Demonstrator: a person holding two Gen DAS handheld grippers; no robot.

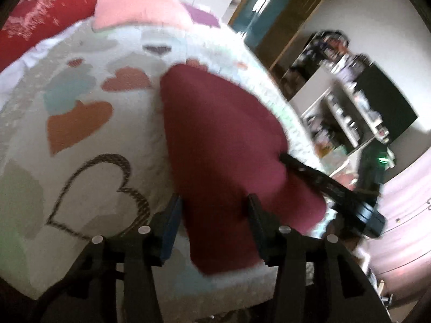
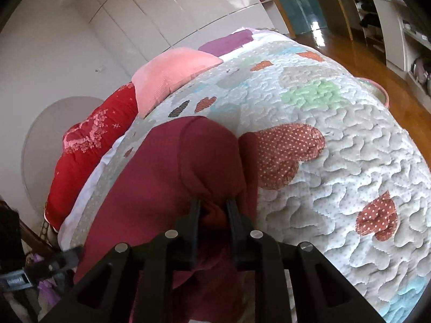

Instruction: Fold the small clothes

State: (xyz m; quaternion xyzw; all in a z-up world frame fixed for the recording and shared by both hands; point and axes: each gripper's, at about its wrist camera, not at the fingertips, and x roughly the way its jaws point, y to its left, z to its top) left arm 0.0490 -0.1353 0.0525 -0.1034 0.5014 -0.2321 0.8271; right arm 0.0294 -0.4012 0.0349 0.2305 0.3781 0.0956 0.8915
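A dark red garment (image 1: 221, 140) lies on the heart-patterned quilt (image 1: 89, 140) of a bed. My left gripper (image 1: 214, 202) is open, its fingers standing on either side of the garment's near end, low over it. My right gripper (image 2: 212, 204) is shut on a fold of the same dark red garment (image 2: 167, 177) and holds that bunched edge lifted a little off the quilt (image 2: 336, 161). The right gripper also shows in the left wrist view (image 1: 285, 158), pinching the garment's right edge. The left wrist view is blurred.
A pink pillow (image 2: 172, 75), a red pillow (image 2: 91, 140) and a purple pillow (image 2: 229, 43) lie at the bed's head. Shelves with clutter (image 1: 347, 113) and a wooden floor (image 2: 377, 62) lie beyond the bed's edge. White wardrobe doors (image 2: 161, 8) stand behind.
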